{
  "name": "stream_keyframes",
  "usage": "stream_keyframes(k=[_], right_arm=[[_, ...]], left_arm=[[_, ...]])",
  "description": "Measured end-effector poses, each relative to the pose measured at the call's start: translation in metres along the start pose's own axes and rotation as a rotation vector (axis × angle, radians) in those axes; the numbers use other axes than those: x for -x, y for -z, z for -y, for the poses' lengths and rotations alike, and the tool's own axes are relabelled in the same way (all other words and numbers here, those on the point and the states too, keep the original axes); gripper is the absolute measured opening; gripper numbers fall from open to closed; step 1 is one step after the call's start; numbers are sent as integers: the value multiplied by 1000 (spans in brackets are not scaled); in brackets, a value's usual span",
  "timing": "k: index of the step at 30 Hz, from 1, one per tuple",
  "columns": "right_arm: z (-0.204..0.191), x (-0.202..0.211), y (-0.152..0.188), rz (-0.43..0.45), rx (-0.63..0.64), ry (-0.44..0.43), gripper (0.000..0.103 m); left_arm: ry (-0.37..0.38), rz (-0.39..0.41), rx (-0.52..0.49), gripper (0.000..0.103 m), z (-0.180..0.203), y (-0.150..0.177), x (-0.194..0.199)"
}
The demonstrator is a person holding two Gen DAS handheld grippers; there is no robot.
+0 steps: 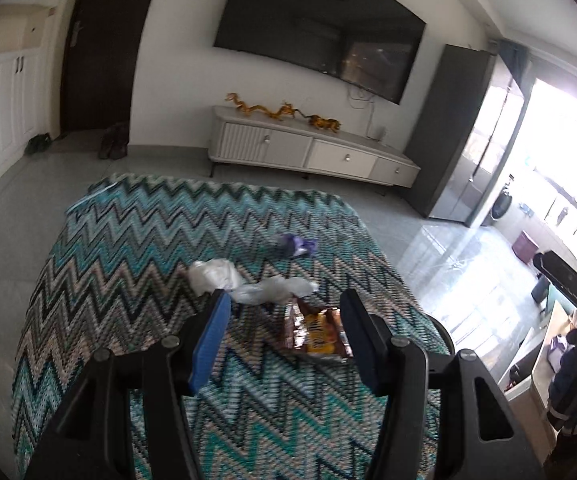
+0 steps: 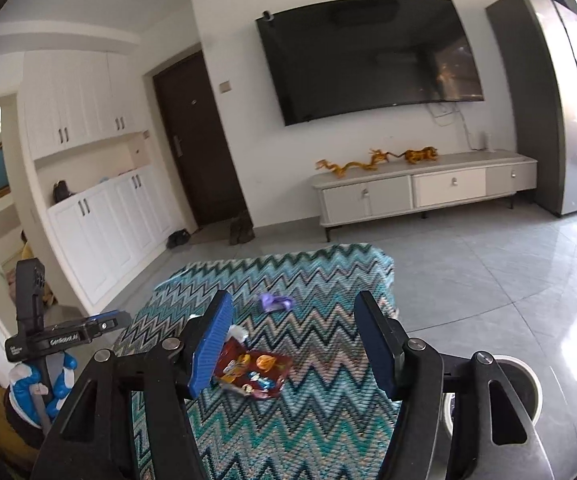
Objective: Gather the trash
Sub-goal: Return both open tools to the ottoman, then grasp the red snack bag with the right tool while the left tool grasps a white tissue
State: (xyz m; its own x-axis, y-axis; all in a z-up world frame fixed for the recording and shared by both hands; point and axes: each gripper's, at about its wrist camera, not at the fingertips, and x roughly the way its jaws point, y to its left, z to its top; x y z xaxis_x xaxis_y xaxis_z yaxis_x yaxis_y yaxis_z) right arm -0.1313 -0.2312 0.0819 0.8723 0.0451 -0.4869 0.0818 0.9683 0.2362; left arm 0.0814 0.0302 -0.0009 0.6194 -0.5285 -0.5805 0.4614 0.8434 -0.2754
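A table under a teal zigzag cloth [image 1: 128, 264] holds trash. In the left wrist view I see two crumpled white plastic pieces [image 1: 216, 274] [image 1: 276, 290], a purple wrapper [image 1: 294, 245] farther back, and a brown and yellow snack wrapper [image 1: 316, 332]. My left gripper [image 1: 284, 340] is open and empty above the cloth, with the snack wrapper between its fingers and beyond. My right gripper [image 2: 292, 344] is open and empty; the red snack wrapper [image 2: 252, 372] lies beside its left finger, the purple wrapper [image 2: 276, 302] beyond. The left gripper also shows at the left edge of the right wrist view [image 2: 88, 326].
A round trash bin [image 2: 500, 384] stands on the floor to the right of the table, also seen in the left wrist view [image 1: 446, 336]. A white TV cabinet [image 2: 424, 188] and a wall TV [image 2: 368, 56] are at the far wall. Grey tiled floor [image 2: 488, 272] surrounds the table.
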Motion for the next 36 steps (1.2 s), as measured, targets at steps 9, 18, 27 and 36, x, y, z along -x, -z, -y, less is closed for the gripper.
stream_keyframes(k=[9, 18, 27, 36], right_arm=[[-11, -32, 12, -69, 22, -60, 68], [-18, -81, 42, -204, 52, -127, 71], [-20, -131, 69, -329, 58, -154, 78], [-18, -184, 94, -457, 5, -174, 79]], left_arm=[[-45, -54, 71, 56, -36, 5, -26], [-87, -130, 106, 56, -55, 2, -71], [-113, -185, 98, 56, -62, -9, -121], [-125, -224, 91, 57, -69, -22, -169]])
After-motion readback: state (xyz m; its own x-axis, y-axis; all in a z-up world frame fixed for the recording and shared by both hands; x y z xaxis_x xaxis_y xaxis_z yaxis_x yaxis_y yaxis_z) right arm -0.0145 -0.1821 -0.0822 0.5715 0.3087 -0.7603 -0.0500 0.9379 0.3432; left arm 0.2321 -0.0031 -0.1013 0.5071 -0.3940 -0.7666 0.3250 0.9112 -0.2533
